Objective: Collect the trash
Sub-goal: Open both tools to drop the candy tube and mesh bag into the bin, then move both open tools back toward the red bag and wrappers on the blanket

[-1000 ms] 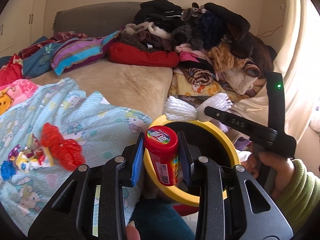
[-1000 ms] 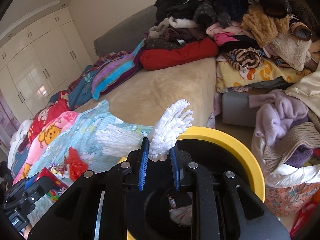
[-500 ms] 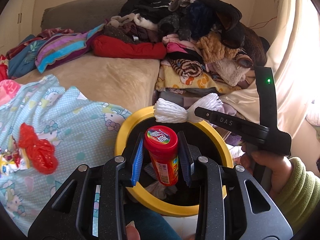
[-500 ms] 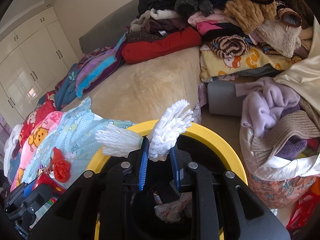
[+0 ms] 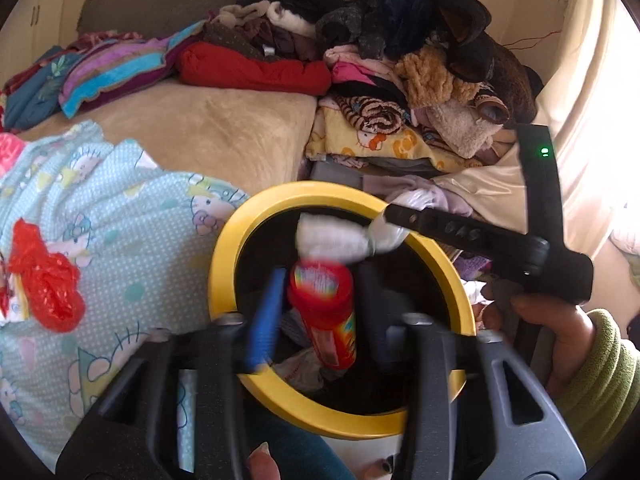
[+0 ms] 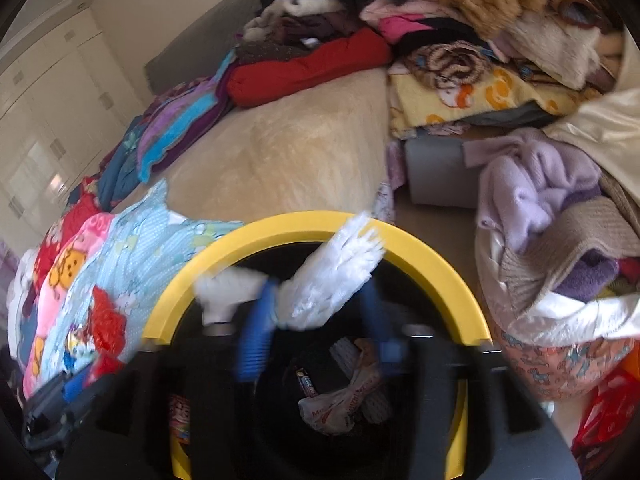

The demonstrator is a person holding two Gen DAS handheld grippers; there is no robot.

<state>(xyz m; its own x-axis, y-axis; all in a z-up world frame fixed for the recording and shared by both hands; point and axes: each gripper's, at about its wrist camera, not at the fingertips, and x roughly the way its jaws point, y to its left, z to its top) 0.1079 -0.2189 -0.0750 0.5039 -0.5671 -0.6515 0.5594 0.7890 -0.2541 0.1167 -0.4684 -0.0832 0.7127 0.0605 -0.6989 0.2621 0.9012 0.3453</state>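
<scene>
Red canister [image 5: 324, 312] loose between opening left fingers [image 5: 262, 320] (over yellow bin [image 5: 248, 232])

One yellow-rimmed bin [image 5: 224, 264] sits at the lower centre of the frame. One red canister [image 5: 326, 312] and one white foam net [image 5: 340, 238] hang over its mouth. Inside it lie one crumpled wrapper [image 6: 344, 396] and one small dark tube [image 6: 306, 384]. One red plastic bag [image 5: 44, 280] lies at the left edge on the one light-blue quilt [image 5: 132, 220]. Two grippers show: the left gripper [image 5: 320, 320] at the bottom, the right gripper [image 6: 316, 320] likewise. One laundry basket [image 6: 560, 352] stands at the right.
</scene>
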